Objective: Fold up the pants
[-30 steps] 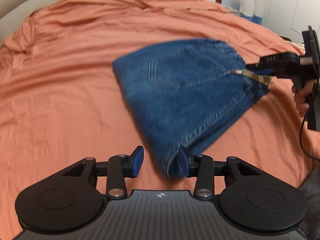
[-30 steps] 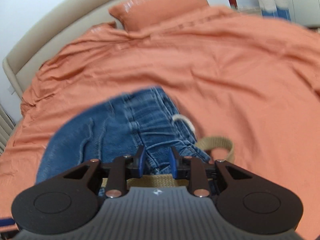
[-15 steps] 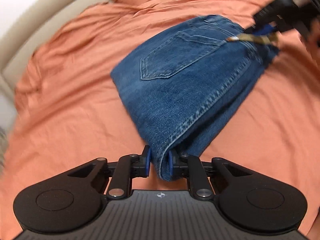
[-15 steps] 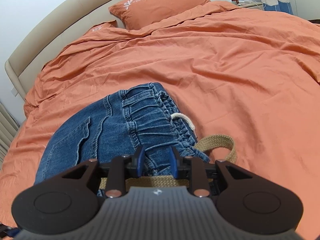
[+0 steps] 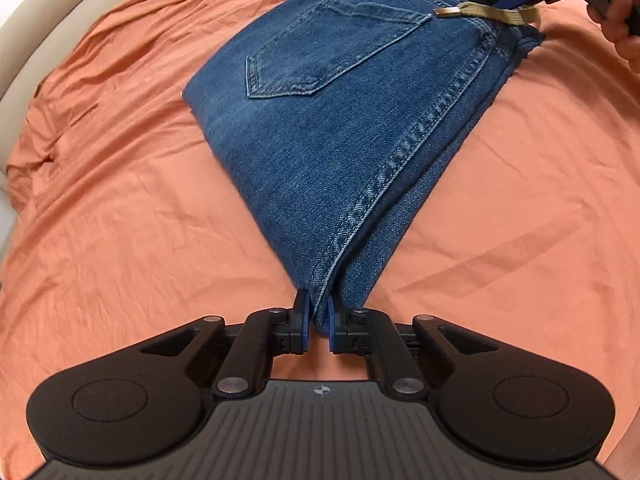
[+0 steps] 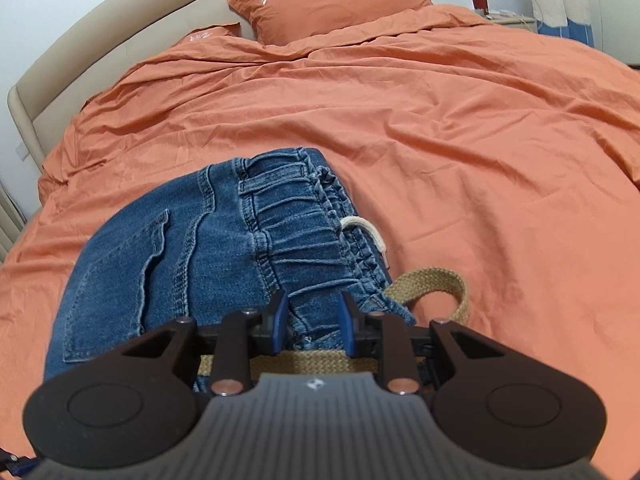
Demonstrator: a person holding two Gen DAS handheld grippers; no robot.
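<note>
Now both tongs are on the jeans [image 5: 344, 120], which lie folded in a compact stack on the bed [image 5: 120, 240], well short of the pillow [image 6: 332, 0]. Left tongs [image 5: 318, 326] have just been closing and now pinch the folded corner farthest from the waistband, denim clamped between the blue pads. Right tongs [image 6: 314, 320] grip the bunched elastic waistband, jaws part-closed on the thick cloth; the belt [image 6: 436, 284] loops out beside the waistband and runs under those tongs. My read: late stage, with opposite ends held for a final fold or a lift to square the stack. Next move needs both ends raised together and kept taut, or the layers slide. Hard to tell: how many layers each pinch has caught, whether the right tongs also trap the belt, and the stack's underside. Only part of the right hand [image 5: 624, 12] shows.
</note>
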